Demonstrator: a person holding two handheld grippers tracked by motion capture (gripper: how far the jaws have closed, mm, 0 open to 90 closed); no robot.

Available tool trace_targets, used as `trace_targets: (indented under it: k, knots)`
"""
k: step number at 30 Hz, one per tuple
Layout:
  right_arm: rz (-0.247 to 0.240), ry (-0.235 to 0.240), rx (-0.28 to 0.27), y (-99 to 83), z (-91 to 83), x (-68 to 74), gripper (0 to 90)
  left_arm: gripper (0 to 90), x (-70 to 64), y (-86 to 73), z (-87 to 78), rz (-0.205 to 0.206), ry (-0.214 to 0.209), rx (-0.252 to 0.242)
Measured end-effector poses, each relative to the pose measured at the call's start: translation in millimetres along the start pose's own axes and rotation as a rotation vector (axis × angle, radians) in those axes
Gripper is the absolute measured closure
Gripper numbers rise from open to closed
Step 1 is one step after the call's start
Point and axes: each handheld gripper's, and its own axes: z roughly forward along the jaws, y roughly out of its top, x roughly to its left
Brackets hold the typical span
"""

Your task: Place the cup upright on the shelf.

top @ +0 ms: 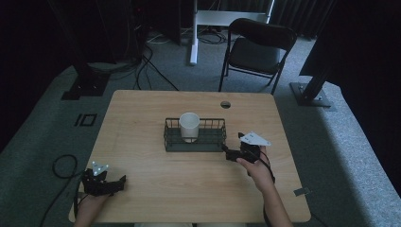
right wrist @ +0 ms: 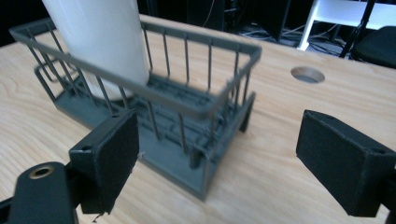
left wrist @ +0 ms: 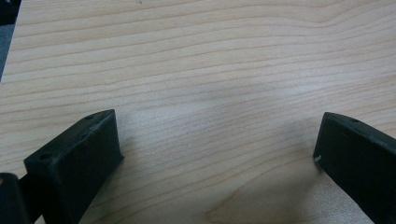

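From the high view we see a light wooden table (top: 156, 182) carrying a dark grey wire basket (top: 195, 135) near its middle, closer to the far edge, with a white cylindrical cup (top: 189, 126) standing upright in the basket's left half. Our right tongs (top: 226, 152) sit just beside the basket's right near corner, spread. Our left tongs (top: 124, 182) lie near the table's near left corner, well apart from the basket.

In the left gripper view, the left tongs (left wrist: 217, 144) stand wide open over bare wood grain, pinching nothing.

In the right gripper view, the right tongs (right wrist: 217, 144) are spread, holding nothing, and the basket's (right wrist: 196, 105) corner sits between the jaws, a little beyond them. The cup (right wrist: 100, 37) stands upright at the basket's far end. A round cable hole (right wrist: 307, 74) lies in the table beyond the basket.
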Motion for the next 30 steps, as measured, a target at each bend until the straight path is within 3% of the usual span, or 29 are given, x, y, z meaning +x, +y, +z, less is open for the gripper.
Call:
trace_targets:
  k: [17, 28, 30]
  knots:
    - [0.067, -0.076, 0.041, -36.9, -11.0, -21.0, 13.4, 0.8, 0.1, 0.0, -0.1, 0.001, 0.0, 0.001]
    - [0.074, -0.166, 0.07, -50.1, -15.9, -29.8, 13.4, 0.8, 0.1, 0.0, 0.0, 0.001, 0.001, 0.0]
    - [0.097, -0.192, 0.073, -52.1, -16.9, -32.3, 13.4, 0.8, 0.1, 0.0, 0.0, 0.002, 0.001, 0.001]
